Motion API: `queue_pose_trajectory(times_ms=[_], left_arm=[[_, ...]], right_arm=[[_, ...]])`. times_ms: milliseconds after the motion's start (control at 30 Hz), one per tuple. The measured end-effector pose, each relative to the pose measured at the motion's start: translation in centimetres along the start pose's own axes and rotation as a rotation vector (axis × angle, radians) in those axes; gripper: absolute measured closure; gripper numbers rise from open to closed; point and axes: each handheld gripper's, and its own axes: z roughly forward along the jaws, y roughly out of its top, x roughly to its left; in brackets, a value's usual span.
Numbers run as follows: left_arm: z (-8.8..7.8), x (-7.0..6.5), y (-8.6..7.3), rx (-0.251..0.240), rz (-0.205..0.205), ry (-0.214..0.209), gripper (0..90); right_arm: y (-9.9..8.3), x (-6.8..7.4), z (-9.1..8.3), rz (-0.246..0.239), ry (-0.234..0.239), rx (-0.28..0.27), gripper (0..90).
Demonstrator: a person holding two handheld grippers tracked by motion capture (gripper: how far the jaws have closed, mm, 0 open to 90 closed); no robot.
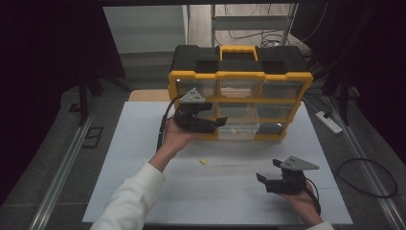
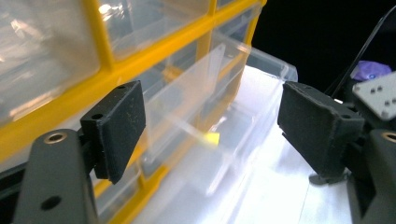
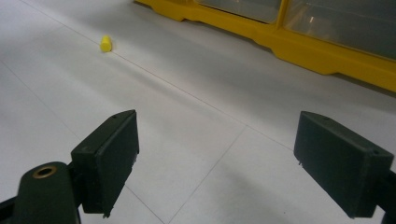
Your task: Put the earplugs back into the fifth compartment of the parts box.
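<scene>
— Hovering at the organizer (image 1: 239,79), the left gripper (image 1: 210,122) has its jaws apart with nothing between the pads; in the left gripper view they frame the pulled-out clear drawer (image 2: 224,154), and one small yellow piece (image 2: 212,138) lies inside it.

— And the right gripper (image 1: 268,179)?

— Jaws wide apart too, holding nothing, low over the white table (image 1: 143,158) near the front edge, well apart from the organizer.

— Where's the other yellow piece (image 1: 203,162)?

— Loose on the table, in front of the organizer, between the two grippers. The right gripper view has it up and to the left (image 3: 106,43).

— What could go wrong?

— My guess: the piece is small and rounded, so a careless pinch could squirt it out or roll it off. The open drawer juts forward; a bump from the left gripper could shove it shut or tip it.

— Counts?

— Two grippers, two yellow pieces: one in the drawer, one on the table. One organizer, nine drawer fronts as far as I can tell, one pulled out.
</scene>
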Motion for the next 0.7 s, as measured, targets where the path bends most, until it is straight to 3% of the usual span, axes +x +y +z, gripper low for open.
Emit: queue_pose_trajectory(times_ms=[100,300,467,700], left_arm=[[-1.0,0.0,-1.2,0.025,0.003,0.037,22.4],[-1.9,0.0,-3.1,0.050,0.015,0.060,21.6],[-1.9,0.2,-4.5,0.070,0.005,0.060,21.2],[-1.0,0.7,-6.9,0.134,-0.017,0.061,20.9]], right_arm=[[0.0,0.0,0.0,0.000,-0.002,0.003,14.9],[0.0,0.0,0.0,0.001,-0.006,0.004,14.9],[0.0,0.0,0.1,0.001,-0.006,0.005,14.9],[0.0,0.0,0.0,0.003,-0.008,0.006,14.9]])
